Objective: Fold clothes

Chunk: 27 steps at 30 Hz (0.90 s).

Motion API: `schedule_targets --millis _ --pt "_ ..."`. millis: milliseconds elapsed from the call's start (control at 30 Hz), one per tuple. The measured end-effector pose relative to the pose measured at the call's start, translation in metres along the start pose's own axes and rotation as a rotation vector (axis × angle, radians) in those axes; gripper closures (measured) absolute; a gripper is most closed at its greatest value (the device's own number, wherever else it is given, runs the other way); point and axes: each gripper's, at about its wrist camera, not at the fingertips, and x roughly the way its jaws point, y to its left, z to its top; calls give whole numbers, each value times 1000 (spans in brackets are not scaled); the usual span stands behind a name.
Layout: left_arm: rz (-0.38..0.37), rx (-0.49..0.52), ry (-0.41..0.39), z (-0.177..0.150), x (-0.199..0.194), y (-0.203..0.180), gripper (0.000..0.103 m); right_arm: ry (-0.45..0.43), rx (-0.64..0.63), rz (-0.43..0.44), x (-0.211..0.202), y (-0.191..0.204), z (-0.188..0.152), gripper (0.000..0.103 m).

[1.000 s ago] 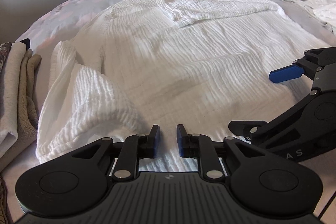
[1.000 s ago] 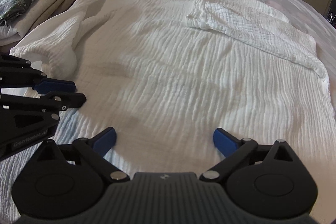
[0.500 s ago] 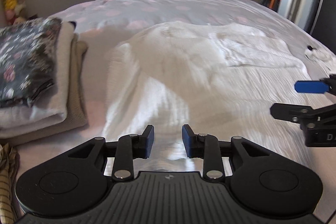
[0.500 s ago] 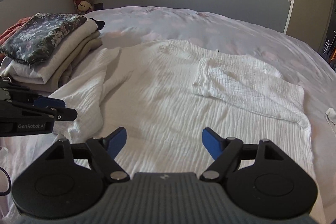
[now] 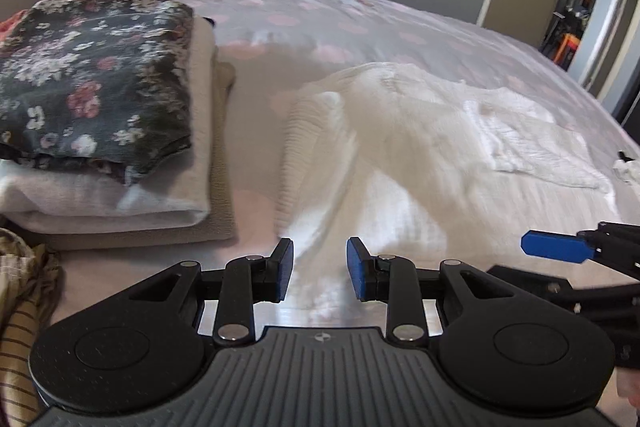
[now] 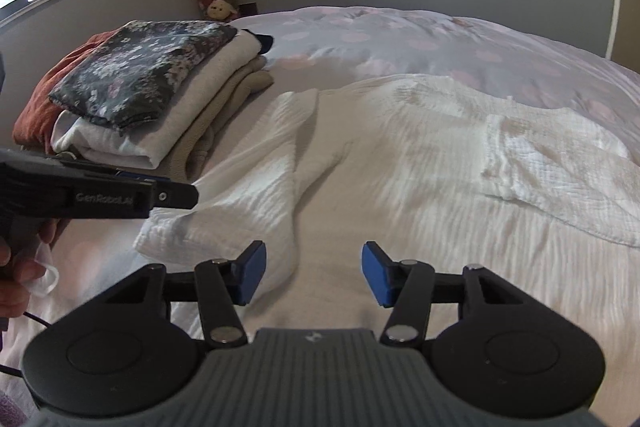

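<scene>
A white crinkled garment (image 5: 420,131) lies spread on the bed, its right sleeve folded in over the body (image 6: 560,163) and its left sleeve (image 6: 256,187) lying loose toward the near left. My left gripper (image 5: 319,273) hovers above the near hem, fingers slightly apart and empty. My right gripper (image 6: 311,273) is open and empty above the lower body of the garment (image 6: 400,187). Each gripper shows at the edge of the other's view.
A stack of folded clothes (image 5: 100,115), topped by a dark floral piece, sits on the bed at the left and also shows in the right wrist view (image 6: 148,95). A striped cloth (image 5: 20,327) lies near left. A small white item (image 5: 628,169) lies far right. The pink-dotted bedspread (image 6: 400,39) extends behind.
Both grippers have lifted and tilted up away from the garment, so the room and folded stack come into view. The left gripper's fingers have spread slightly; the right stays open, a little narrower.
</scene>
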Motion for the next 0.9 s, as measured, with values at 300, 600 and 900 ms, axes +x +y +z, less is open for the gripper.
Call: schedule_targets --millis 300,600,900 --pt "67 -82 83 -5 16 21 76 6 -137 115 30 51 1 45" --pt "-145 -134 144 -7 26 17 93 78 -214 103 57 67 -13 42" --pt "-359 -194 104 -3 15 13 97 4 -237 83 42 75 -14 40"
